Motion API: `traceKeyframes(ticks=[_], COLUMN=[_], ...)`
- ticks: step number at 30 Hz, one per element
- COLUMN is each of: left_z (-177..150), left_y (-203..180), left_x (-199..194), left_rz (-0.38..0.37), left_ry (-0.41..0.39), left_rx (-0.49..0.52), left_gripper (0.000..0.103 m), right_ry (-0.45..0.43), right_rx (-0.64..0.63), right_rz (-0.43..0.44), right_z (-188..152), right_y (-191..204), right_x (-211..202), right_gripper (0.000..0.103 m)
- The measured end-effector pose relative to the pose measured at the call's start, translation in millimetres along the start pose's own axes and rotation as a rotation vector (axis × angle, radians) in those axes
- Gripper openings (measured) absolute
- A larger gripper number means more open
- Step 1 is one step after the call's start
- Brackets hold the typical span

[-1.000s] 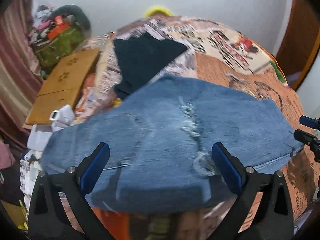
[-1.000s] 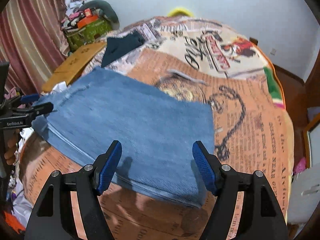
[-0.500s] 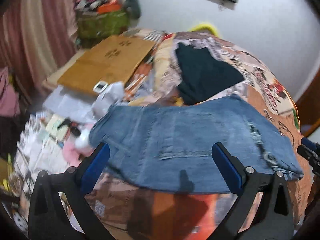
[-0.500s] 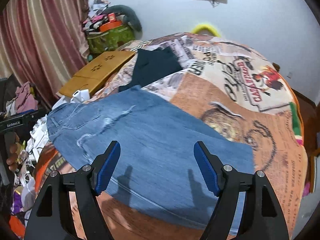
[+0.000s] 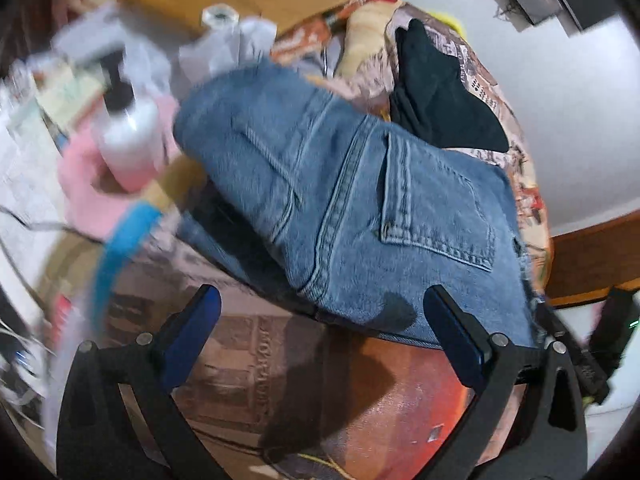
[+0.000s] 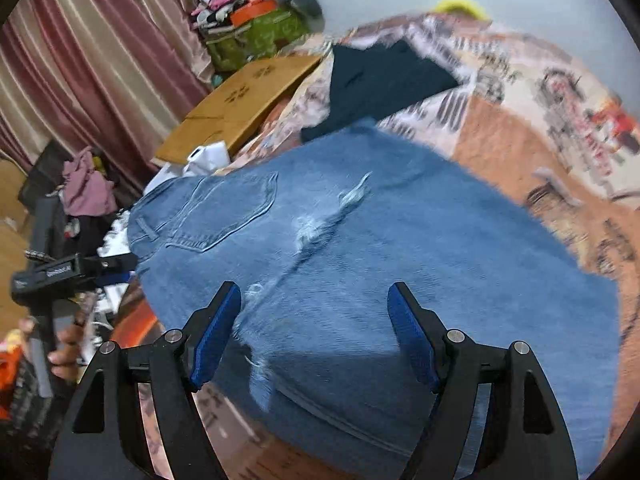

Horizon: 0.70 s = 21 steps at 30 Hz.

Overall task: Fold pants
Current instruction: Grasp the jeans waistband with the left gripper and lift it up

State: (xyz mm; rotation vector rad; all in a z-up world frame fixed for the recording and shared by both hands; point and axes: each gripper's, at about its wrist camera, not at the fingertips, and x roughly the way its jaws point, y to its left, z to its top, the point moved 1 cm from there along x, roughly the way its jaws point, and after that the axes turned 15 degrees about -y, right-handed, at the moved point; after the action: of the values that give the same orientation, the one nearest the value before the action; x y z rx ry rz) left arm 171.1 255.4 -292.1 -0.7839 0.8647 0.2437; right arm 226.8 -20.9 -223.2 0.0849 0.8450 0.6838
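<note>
Blue ripped jeans (image 6: 360,264) lie folded lengthwise across the printed bedspread (image 6: 520,152). In the left wrist view their waist end with a back pocket (image 5: 432,208) hangs over the bed's left edge. My left gripper (image 5: 324,332) is open and empty, hovering just below the seat of the jeans (image 5: 320,184). My right gripper (image 6: 316,332) is open and empty above the jeans' near edge by the frayed rips. The left gripper also shows at the left of the right wrist view (image 6: 116,266).
A dark folded garment (image 6: 380,76) lies on the bed behind the jeans. A wooden board (image 6: 240,100), white papers, a pump bottle (image 5: 124,136) and pink cloth clutter the floor at the left. Curtains (image 6: 80,60) hang at the far left.
My left gripper swung left and down toward the waist end of the jeans. My right gripper moved left along the jeans toward the ripped knee area. Both stayed open.
</note>
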Motion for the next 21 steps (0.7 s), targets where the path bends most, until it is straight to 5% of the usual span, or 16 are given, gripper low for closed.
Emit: traceKeyframes(ticks=[8,18,21], left_z=[4,41,53], left_y=[29,23,-2], left_x=[28,29,11], left_rz=[-0.105,0.013,0.044], left_ry=[0.032,-0.065,-0.144], left_rx=[-0.144,-0.047,0.053], left_gripper=[0.099,0.03,0.023], right_ry=[0.005,0.015,0.0], right_rx=[-0.041,-0.041,-0.009], right_rz=[0.002,0.006,0.003], right_z=[-4,1,6], right_y=[6,6,-1], right_x=[2,2,-9], right_gripper=[0.077,0.076,0.075])
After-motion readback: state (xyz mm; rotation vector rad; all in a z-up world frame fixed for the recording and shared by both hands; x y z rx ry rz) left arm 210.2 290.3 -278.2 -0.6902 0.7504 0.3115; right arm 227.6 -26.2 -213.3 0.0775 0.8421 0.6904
